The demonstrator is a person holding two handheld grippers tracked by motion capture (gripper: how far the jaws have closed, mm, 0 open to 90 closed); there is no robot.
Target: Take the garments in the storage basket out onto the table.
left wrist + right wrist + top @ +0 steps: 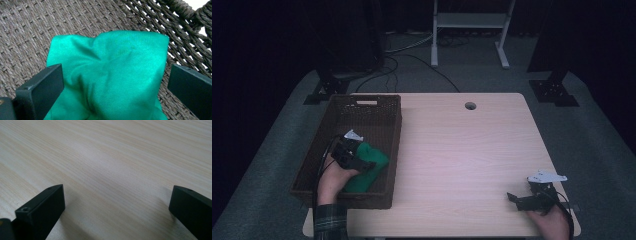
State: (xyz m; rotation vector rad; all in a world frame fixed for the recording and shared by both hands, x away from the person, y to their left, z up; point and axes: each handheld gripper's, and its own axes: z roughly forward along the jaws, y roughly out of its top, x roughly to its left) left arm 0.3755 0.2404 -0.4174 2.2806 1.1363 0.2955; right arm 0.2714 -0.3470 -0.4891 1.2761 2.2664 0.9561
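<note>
1. Your left gripper (362, 162) is inside the brown woven basket (339, 112), its jaws spread wide on either side of the green cloth bag (107, 75) without clamping it.
2. The bag lies on the basket floor, near the right wall.
3. Your right gripper (514, 198) rests low over the bare counter (462, 155), jaws released, holding nothing.

Dim room; grey carpet (592, 135); white frame legs (472, 30) behind table (462, 165).
</note>
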